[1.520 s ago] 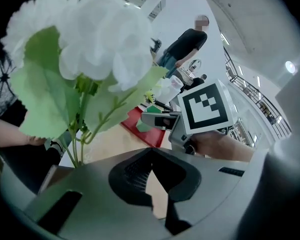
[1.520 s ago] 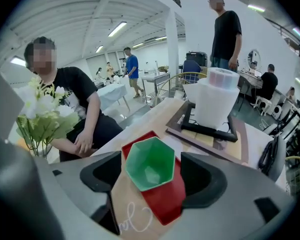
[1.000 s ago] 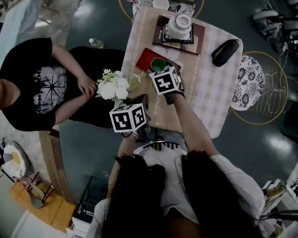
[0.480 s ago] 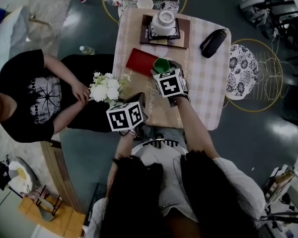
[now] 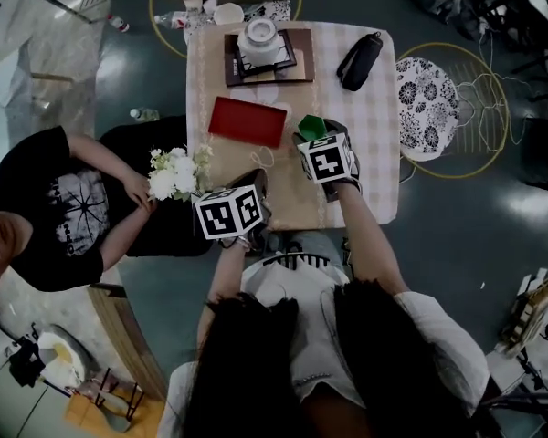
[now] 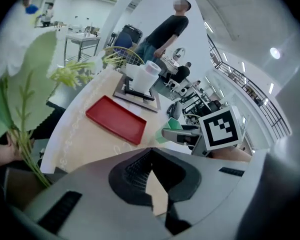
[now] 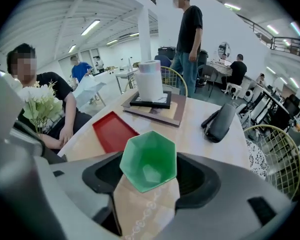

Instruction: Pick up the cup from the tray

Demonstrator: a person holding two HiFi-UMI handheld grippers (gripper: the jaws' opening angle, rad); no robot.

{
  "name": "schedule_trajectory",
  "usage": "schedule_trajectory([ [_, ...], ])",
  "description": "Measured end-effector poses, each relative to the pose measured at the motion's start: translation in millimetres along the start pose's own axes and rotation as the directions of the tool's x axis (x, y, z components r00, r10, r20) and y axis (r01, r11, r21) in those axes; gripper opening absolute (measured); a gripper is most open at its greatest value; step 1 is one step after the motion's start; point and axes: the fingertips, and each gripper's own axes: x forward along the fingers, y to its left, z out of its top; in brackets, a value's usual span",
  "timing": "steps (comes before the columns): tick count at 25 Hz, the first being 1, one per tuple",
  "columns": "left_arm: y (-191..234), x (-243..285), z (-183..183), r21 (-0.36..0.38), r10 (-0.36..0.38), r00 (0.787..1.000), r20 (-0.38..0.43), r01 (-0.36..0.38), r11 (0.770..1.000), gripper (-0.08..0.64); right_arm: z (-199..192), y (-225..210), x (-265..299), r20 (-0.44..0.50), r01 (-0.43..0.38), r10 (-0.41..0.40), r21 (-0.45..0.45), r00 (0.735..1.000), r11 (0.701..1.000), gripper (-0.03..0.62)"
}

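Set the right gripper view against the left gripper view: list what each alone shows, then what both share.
Right gripper view only: the open inside of the green cup, clamped between that gripper's own jaws. Left gripper view only: the right gripper seen from the side, and the shut, empty jaws of the left gripper. Both: the empty red tray, the white flowers and a standing person in black.

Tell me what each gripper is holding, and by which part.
The right gripper holds the green cup, jaws on its opposite side walls below the rim. The left gripper is shut on nothing.
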Motion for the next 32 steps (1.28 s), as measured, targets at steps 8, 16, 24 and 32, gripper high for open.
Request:
schedule_trajectory([
  [8, -8, 7, -3, 0.022, 0.004, 1.000, -0.021, -0.004, 1.000, 0.008, -27, -20, 2, -0.014, 0.007, -0.006, 0.029, 1.000, 1.000, 0.322],
  [16, -7, 8, -5, 0.021, 0.013, 1.000, -0.021, -0.012, 1.000, 0.008, -39, -22, 1, -0.031, 0.006, -0.006, 0.020, 1.000, 1.000, 0.322],
  [24, -8, 8, -9, 0.019, 0.019, 1.000, -0.021, -0.019, 1.000, 0.008, -39, -25, 1, -0.014, -0.008, 0.009, 0.038, 1.000, 0.999, 0.324],
  [32, -5, 6, -10, 0.028, 0.022, 1.000, -0.013, -0.021, 0.999, 0.008, -31, -21, -2, 0.039, -0.046, 0.042, 0.101, 0.998, 0.994, 0.325],
])
